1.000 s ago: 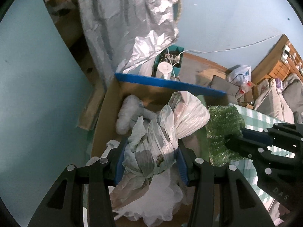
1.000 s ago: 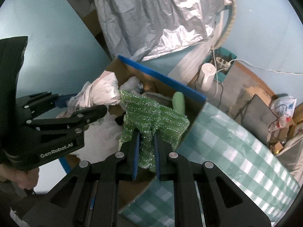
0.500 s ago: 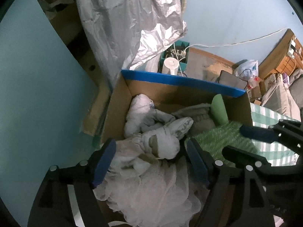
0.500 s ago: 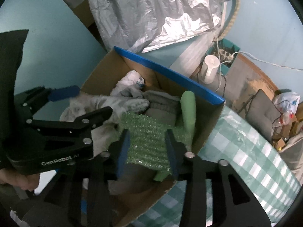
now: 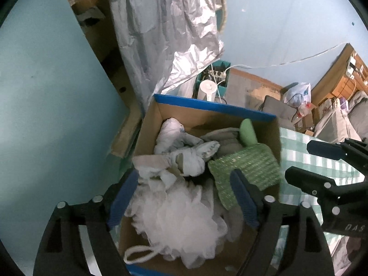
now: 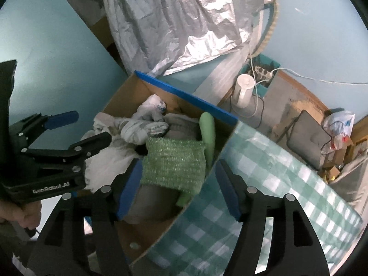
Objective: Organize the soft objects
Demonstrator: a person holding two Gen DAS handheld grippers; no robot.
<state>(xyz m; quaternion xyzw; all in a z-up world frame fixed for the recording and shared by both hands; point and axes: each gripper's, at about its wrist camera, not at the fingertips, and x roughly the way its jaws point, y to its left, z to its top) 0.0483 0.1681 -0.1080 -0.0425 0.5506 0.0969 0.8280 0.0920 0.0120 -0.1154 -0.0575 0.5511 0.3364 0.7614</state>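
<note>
An open cardboard box [image 5: 214,108] with a blue rim holds several soft items. A knotted white plastic bag bundle [image 5: 191,158] lies loose on a white mesh bath pouf [image 5: 179,220]. My left gripper [image 5: 184,176] hovers above them, its jaws opening, its pads touching nothing. A sparkly green scrub cloth [image 6: 174,163] lies flat in the box beside a green foam roll [image 6: 207,131] and grey cloth [image 6: 181,122]. My right gripper [image 6: 178,164] hangs over the scrub cloth, jaws opening, pads clear of it. Each gripper shows in the other's view: right gripper [image 5: 299,159], left gripper [image 6: 92,126].
A green checked tablecloth [image 6: 264,172] covers the surface right of the box. Behind the box hang a crinkled silver sheet [image 5: 165,34] and a blue wall. On the floor stand a white cylindrical appliance [image 6: 243,92], cables, bags and boxes. A hand [image 6: 16,214] holds the left gripper.
Both grippers opened. The left let go of the white bag bundle and the right let go of the green scrub cloth; both items dropped into the box.
</note>
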